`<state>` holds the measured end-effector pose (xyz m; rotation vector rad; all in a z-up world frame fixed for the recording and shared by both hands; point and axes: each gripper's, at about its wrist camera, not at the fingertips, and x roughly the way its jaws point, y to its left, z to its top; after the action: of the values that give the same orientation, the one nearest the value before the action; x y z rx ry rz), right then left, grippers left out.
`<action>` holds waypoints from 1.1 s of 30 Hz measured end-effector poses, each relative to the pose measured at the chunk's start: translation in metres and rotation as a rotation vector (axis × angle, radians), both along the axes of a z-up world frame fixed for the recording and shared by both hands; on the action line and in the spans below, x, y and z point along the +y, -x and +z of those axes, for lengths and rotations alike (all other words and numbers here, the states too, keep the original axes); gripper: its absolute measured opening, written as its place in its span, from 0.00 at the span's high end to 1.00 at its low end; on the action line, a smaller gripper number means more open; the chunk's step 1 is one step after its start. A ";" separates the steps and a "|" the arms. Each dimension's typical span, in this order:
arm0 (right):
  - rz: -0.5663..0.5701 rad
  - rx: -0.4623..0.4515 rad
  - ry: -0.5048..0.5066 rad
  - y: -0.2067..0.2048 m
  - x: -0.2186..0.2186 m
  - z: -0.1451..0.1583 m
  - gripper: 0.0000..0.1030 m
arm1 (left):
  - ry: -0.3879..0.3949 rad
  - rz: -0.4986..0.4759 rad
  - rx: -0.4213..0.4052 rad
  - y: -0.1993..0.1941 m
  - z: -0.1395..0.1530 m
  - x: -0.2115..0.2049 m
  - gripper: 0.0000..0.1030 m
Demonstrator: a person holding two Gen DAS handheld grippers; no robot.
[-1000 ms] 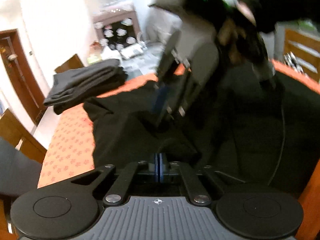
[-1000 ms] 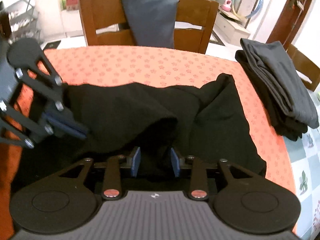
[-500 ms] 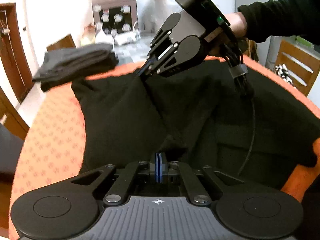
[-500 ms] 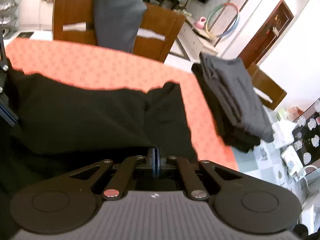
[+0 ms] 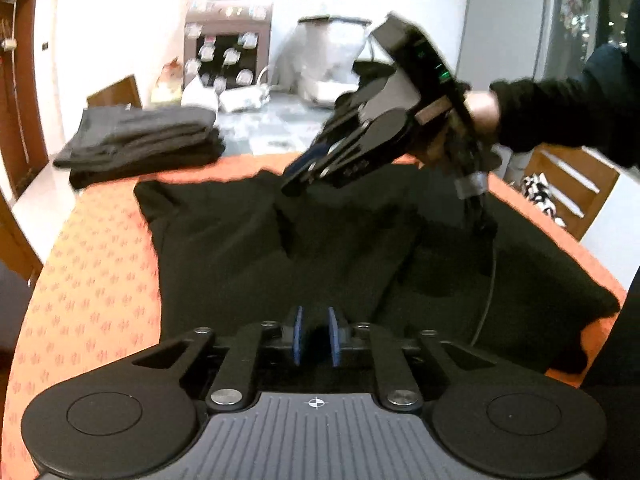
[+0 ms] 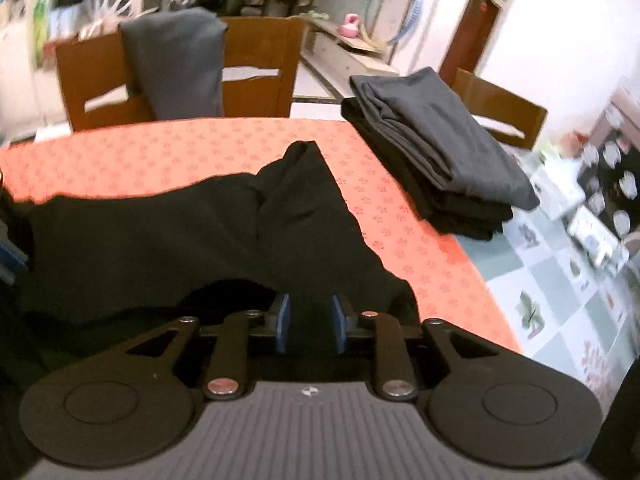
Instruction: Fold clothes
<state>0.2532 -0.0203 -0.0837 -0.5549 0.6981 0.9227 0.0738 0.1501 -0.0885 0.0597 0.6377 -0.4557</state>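
Note:
A black garment [image 5: 280, 260] lies spread and rumpled across the orange patterned tablecloth [image 5: 92, 280]. My left gripper [image 5: 316, 334] is open at the garment's near edge, its blue pads apart with only dark fabric showing behind the gap. In the left wrist view my right gripper [image 5: 298, 176] hovers over the far part of the garment, held by a hand [image 5: 482, 110] in a black sleeve. Seen from the right wrist, the right gripper [image 6: 310, 322] is open just above the black garment [image 6: 160, 240], holding nothing.
A stack of folded dark clothes [image 6: 440, 160] sits at the table's corner [image 5: 140, 140]. A wooden chair [image 6: 260, 72] draped with a grey garment [image 6: 176, 68] stands behind the table. Another chair [image 5: 572, 192] is at the right. A cable [image 5: 490, 280] trails over the garment.
Both grippers were shut on the black garment half a second ago and now stand open. The garment has dropped onto the table. The right gripper has risen and swung right.

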 end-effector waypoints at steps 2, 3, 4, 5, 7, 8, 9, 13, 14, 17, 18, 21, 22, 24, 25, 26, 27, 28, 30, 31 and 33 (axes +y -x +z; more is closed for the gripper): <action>-0.031 0.042 -0.064 0.000 0.001 0.003 0.74 | 0.018 0.003 -0.029 0.000 0.005 -0.001 0.82; -0.047 0.063 -0.100 0.000 0.001 0.004 0.74 | 0.041 0.026 -0.044 -0.001 0.008 0.002 0.76; -0.057 0.089 -0.137 0.000 0.003 0.004 0.74 | 0.063 0.049 -0.055 -0.002 0.009 0.004 0.71; -0.059 0.114 -0.167 0.001 0.005 0.004 0.74 | 0.070 0.071 -0.034 -0.005 0.006 0.006 0.62; -0.056 0.142 -0.187 0.005 0.015 -0.002 0.74 | 0.084 0.116 0.007 -0.010 0.000 0.011 0.63; -0.055 0.147 -0.187 0.007 0.018 -0.003 0.74 | 0.087 0.132 0.031 -0.013 -0.004 0.013 0.63; -0.057 0.145 -0.181 0.009 0.019 -0.004 0.74 | 0.069 0.114 0.072 -0.017 -0.011 0.012 0.71; -0.063 0.137 -0.159 0.017 0.022 -0.006 0.73 | -0.007 0.046 0.163 -0.022 -0.035 0.008 0.78; -0.065 0.136 -0.153 0.019 0.023 -0.007 0.73 | -0.019 0.037 0.149 -0.020 -0.037 0.007 0.78; -0.070 0.130 -0.136 0.025 0.026 -0.009 0.73 | -0.014 0.035 0.129 -0.019 -0.030 0.009 0.76; -0.072 0.128 -0.130 0.027 0.027 -0.009 0.73 | -0.013 0.034 0.122 -0.018 -0.028 0.010 0.72; -0.100 0.125 -0.139 0.041 0.019 0.001 0.70 | -0.013 0.030 0.088 -0.007 -0.014 0.021 0.66; -0.117 0.126 -0.150 0.048 0.013 0.008 0.69 | -0.013 0.028 0.076 -0.004 -0.010 0.025 0.65; -0.157 0.130 -0.166 0.066 0.001 0.019 0.68 | -0.013 0.025 0.053 0.003 -0.001 0.032 0.61; -0.178 0.133 -0.173 0.075 -0.005 0.025 0.66 | -0.014 0.025 0.044 0.007 0.004 0.036 0.61; -0.201 0.138 -0.180 0.085 -0.011 0.030 0.65 | -0.020 0.029 0.045 0.007 0.007 0.044 0.60; -0.227 0.144 -0.188 0.095 -0.017 0.034 0.63 | -0.027 0.033 0.047 0.008 0.009 0.051 0.60; -0.253 0.150 -0.196 0.106 -0.023 0.038 0.62 | -0.039 0.037 0.051 0.009 0.010 0.057 0.60; -0.305 0.158 -0.209 0.129 -0.029 0.044 0.62 | -0.049 0.038 0.060 0.005 0.013 0.071 0.59; -0.330 0.155 -0.212 0.139 -0.030 0.046 0.61 | -0.049 0.036 0.065 -0.001 0.015 0.078 0.59; -0.379 0.150 -0.218 0.161 -0.032 0.049 0.61 | -0.049 0.033 0.075 -0.012 0.018 0.094 0.58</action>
<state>0.0926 -0.0527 -0.0346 -0.1517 0.7940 0.6769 0.0855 0.2439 -0.0701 0.0793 0.7224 -0.4120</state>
